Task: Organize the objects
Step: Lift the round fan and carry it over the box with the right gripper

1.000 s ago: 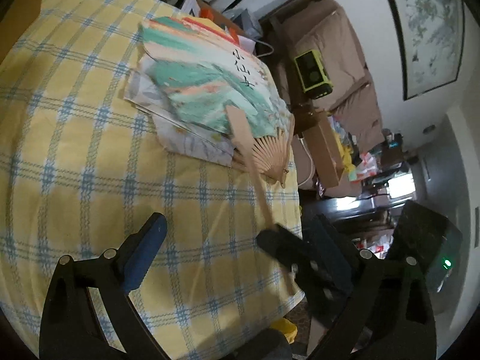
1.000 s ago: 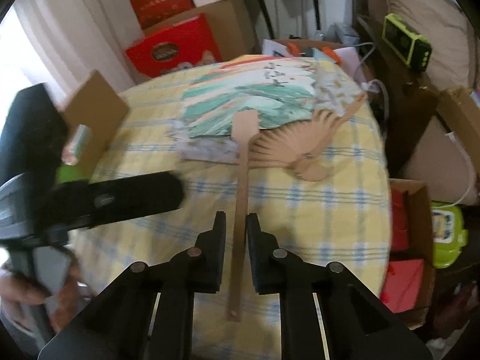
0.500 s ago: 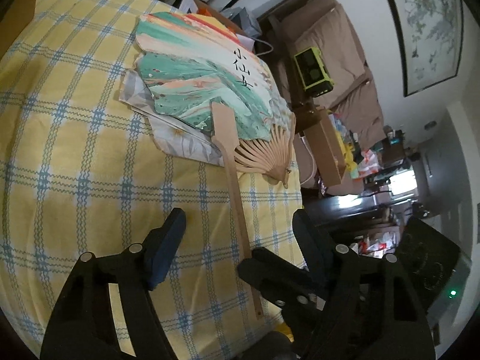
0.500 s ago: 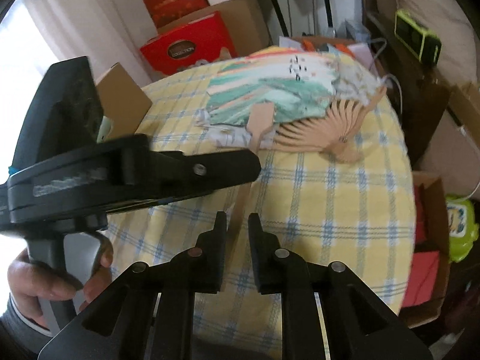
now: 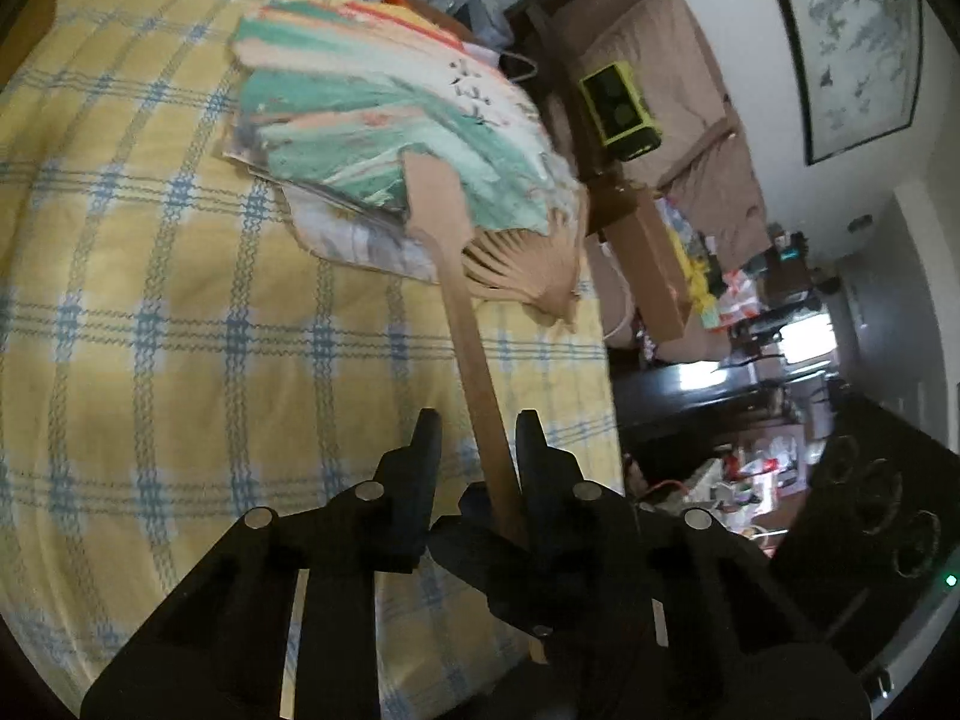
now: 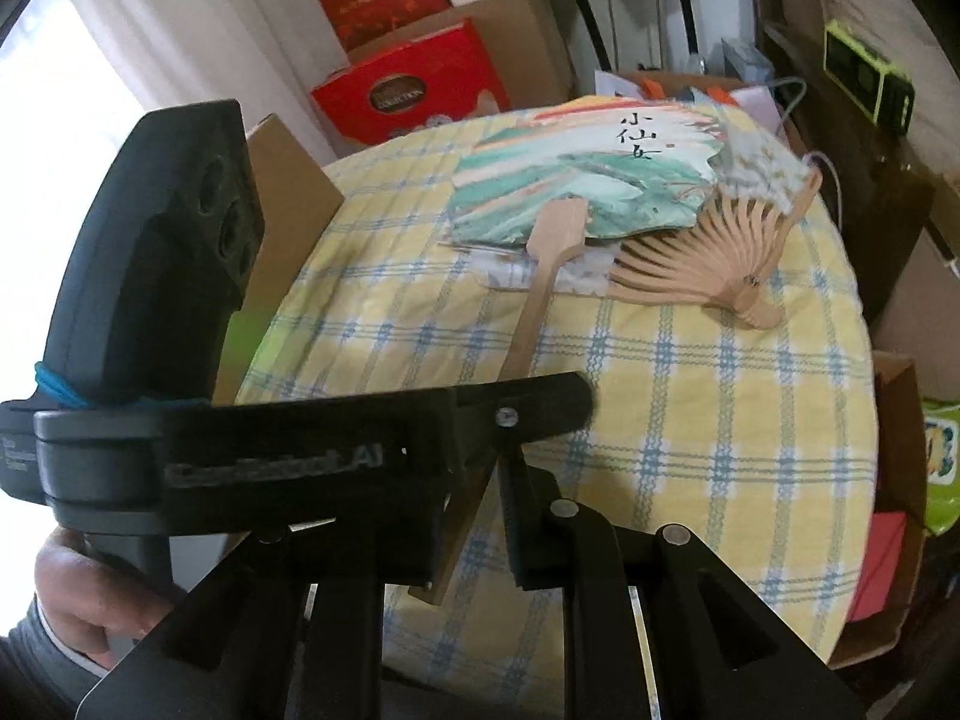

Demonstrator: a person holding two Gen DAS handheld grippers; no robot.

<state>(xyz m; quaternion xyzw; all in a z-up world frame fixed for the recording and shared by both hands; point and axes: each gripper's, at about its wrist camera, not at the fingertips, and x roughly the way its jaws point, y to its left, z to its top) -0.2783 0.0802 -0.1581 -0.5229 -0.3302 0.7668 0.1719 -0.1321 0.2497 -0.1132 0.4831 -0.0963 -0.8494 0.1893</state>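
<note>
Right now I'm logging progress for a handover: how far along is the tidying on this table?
Done: the painted fans lie overlapped on the checked cloth. In hand: the right hand-held gripper seems to clamp the handle of the wooden paddle, whose blade rests on the fans. The left hand-held gripper straddles the handle, jaws apart. Left: setting the paddle down; where, I cannot tell.

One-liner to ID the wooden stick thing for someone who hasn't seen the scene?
On the yellow-checked table, find the open painted fan. The long wooden paddle rests its flat head on it; unlike the fan's thin ribs, it is a single plain stick.
</note>
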